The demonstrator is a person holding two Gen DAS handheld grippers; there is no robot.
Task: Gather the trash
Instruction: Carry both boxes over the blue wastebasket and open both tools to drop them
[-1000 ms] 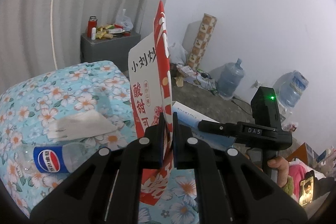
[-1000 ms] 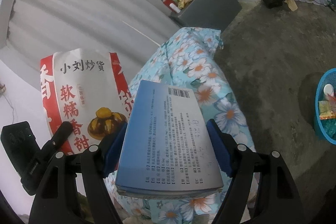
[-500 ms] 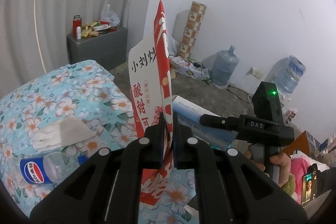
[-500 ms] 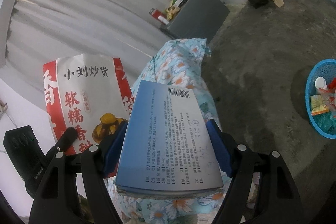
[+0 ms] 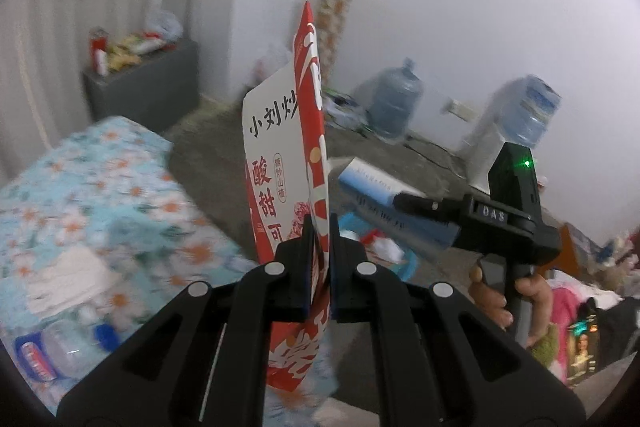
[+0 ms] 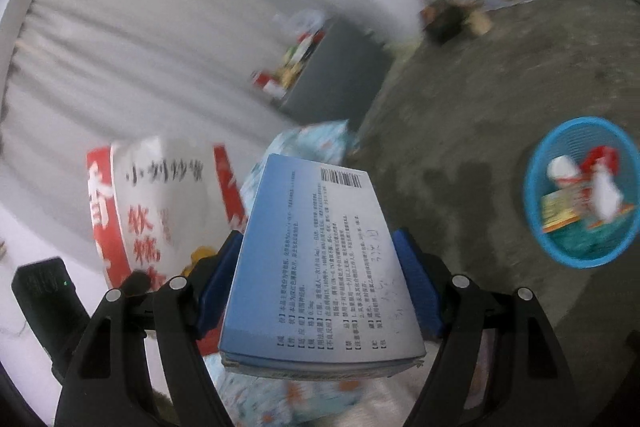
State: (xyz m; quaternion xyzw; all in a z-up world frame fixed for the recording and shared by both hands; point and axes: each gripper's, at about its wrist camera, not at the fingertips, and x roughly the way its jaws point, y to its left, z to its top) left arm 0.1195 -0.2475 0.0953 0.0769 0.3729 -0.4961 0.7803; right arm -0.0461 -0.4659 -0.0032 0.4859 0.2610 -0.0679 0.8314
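I carry two pieces of trash now. The flat red-and-white paper snack bag with Chinese print stands upright, edge-on, in my left gripper; its jaws are pressed almost together and pinch the bag low on one side. The long blue-and-white cardboard medicine box with a barcode lies lengthwise in my right gripper, jaws spread wide and clamped on its two long sides.

The step in hand, I think, is to bring both to the round blue plastic basket on the floor, w/ some wrappers already inside. To do it well: keep the bag pinched firm, bc it is thin and can slip or fold; bring each item right above the basket rim before opening, one after the other, so the grippers do not knock together. The box is stiff, it should drop clean.

Around: the bed w/ the light-blue flowered sheet carries a clear plastic Pepsi bottle and white tissue paper, prob. next to collect. The floor is bare grey concrete. Further off stand a grey cabinet w/ small things on top, pale curtains, a white wall and two big blue water jugs.
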